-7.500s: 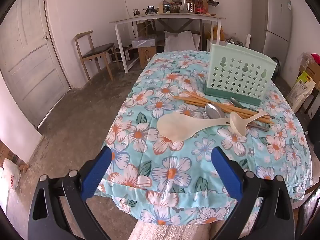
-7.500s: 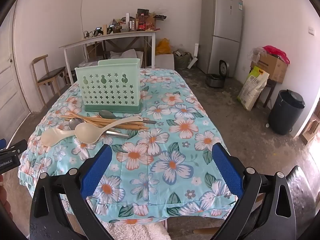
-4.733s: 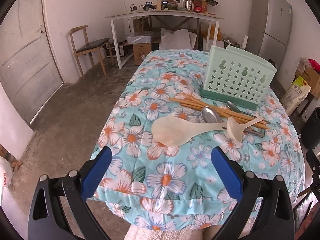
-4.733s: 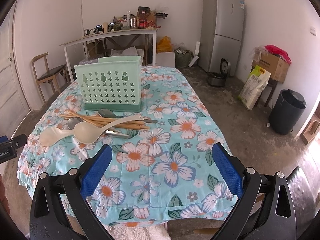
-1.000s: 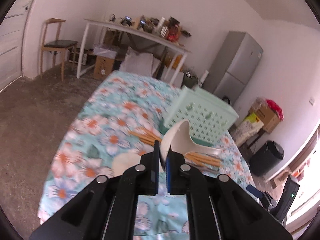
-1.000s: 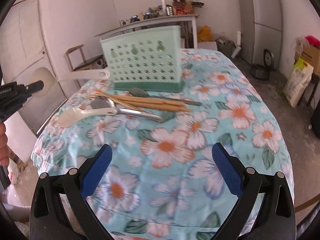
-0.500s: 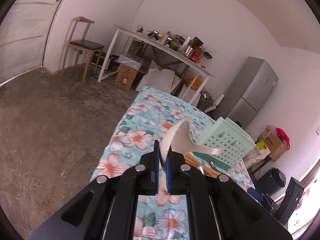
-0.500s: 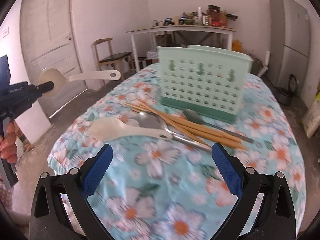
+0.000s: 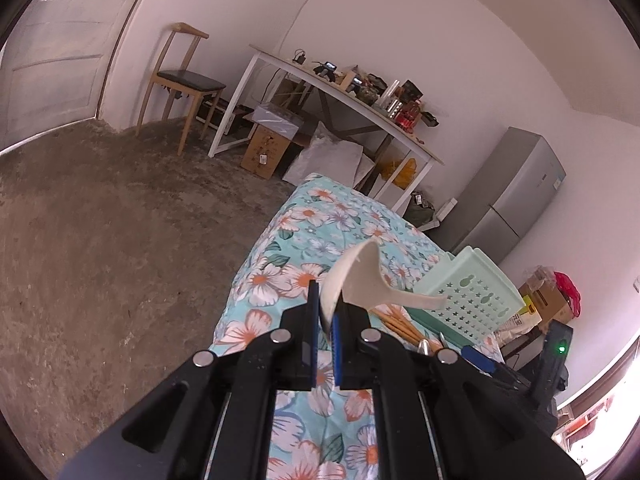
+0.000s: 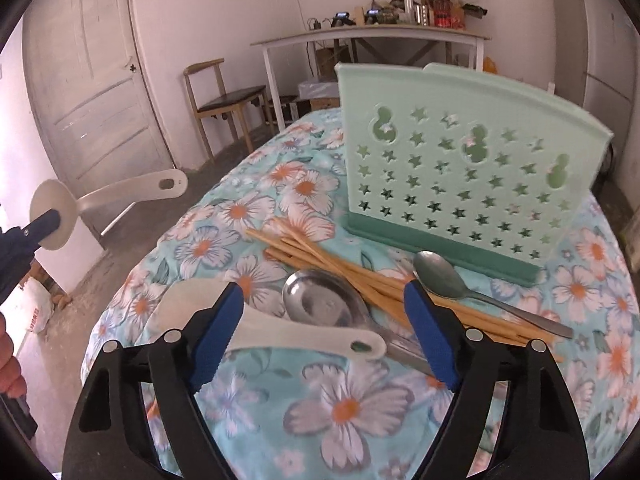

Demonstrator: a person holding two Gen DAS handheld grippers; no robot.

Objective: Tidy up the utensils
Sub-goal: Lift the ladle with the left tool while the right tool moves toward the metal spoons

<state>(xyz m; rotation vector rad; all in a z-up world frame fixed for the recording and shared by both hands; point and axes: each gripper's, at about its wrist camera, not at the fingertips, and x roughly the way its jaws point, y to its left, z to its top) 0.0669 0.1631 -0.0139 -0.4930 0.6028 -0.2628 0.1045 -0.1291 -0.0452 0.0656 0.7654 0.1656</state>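
My left gripper (image 9: 325,312) is shut on the bowl of a white plastic spoon (image 9: 362,280) and holds it in the air off the table's left side; it also shows in the right wrist view (image 10: 56,216). My right gripper (image 10: 324,336) is open, low over a white rice paddle (image 10: 272,330), a large metal spoon (image 10: 320,300), wooden chopsticks (image 10: 344,264) and a smaller metal spoon (image 10: 440,278) on the floral tablecloth (image 10: 348,404). The mint green utensil holder (image 10: 456,168) stands upright behind them, also in the left wrist view (image 9: 468,292).
A wooden chair (image 10: 224,100) and a white door (image 10: 92,80) are left of the table. A cluttered white side table (image 10: 372,36) stands at the back wall, a grey fridge (image 9: 508,200) to the right.
My right gripper has moved down and closer to the utensil pile. My left gripper still holds the white spoon and has tilted a little further from the table.
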